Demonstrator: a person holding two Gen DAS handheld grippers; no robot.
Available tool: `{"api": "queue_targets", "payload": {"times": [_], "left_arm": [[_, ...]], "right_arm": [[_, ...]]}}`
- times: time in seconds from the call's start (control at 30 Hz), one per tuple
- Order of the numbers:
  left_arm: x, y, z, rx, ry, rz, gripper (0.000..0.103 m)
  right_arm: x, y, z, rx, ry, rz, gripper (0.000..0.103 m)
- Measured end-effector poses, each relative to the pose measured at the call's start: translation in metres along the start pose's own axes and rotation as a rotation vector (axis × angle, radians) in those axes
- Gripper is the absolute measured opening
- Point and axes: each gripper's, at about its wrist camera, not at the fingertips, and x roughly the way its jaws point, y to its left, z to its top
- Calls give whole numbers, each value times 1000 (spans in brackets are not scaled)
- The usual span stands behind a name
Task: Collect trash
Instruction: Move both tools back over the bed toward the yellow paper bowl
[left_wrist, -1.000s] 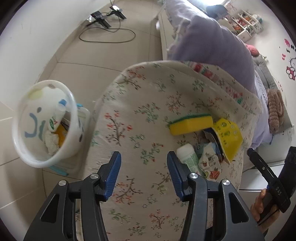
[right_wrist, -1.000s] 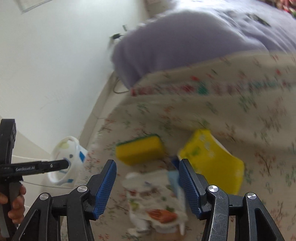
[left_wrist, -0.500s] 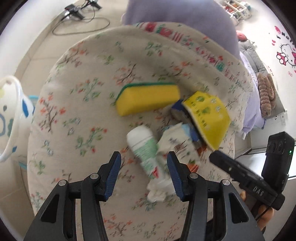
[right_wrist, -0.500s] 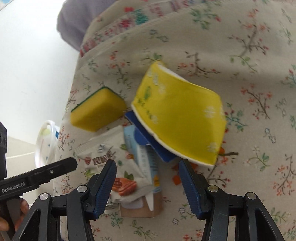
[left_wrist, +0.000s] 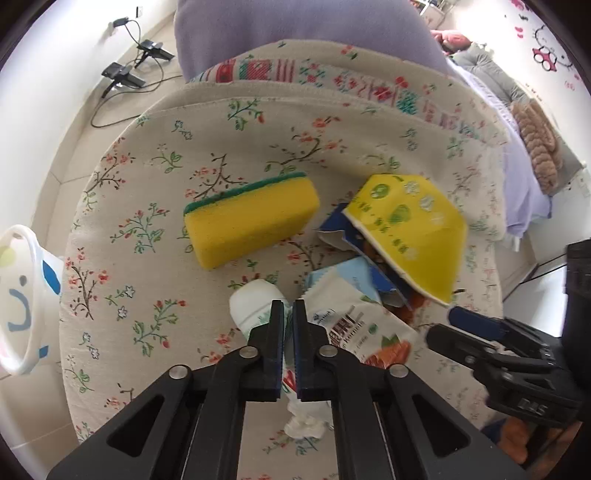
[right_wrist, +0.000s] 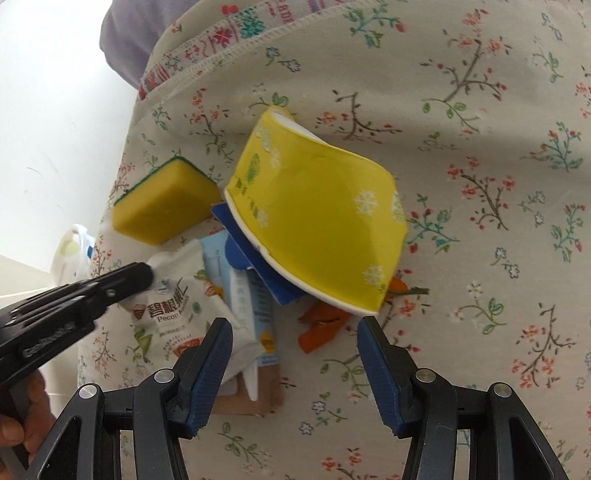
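Trash lies in a pile on a floral cushion (left_wrist: 147, 206): a yellow sponge (left_wrist: 251, 221), a crushed yellow paper bowl (left_wrist: 410, 229), a blue carton (right_wrist: 240, 254), a white snack packet (left_wrist: 365, 325), a small white bottle (left_wrist: 255, 302) and orange peel (right_wrist: 321, 325). My left gripper (left_wrist: 289, 314) is shut on the edge of the white snack packet (right_wrist: 166, 306), beside the bottle. My right gripper (right_wrist: 295, 325) is open, low over the pile, its jaws either side of the carton and peel, just under the bowl (right_wrist: 317, 221).
A white bin (left_wrist: 18, 295) with a smiley face stands on the floor left of the cushion. A purple pillow (left_wrist: 295, 33) lies behind. Cables and plugs (left_wrist: 125, 74) lie on the tiled floor. A bed (left_wrist: 524, 155) is at the right.
Both grippers moved in closer to the pile. My left gripper went from open to shut on the snack packet. My right gripper stayed open and dropped nearer the bowl.
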Motion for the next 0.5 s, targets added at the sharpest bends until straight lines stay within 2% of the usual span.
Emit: {"api": "queue_targets", "payload": {"times": [0.17, 0.3, 0.5], "left_arm": [[-31, 16, 3, -47, -46, -75, 0], [-58, 31, 3, -97, -109, -94, 0], [-83, 58, 1, -147, -155, -98, 0]], "right_arm": [[0, 1, -1, -10, 3, 14, 61], [-4, -2, -2, -16, -5, 3, 61], [-33, 16, 6, -138, -183, -144, 61]]}}
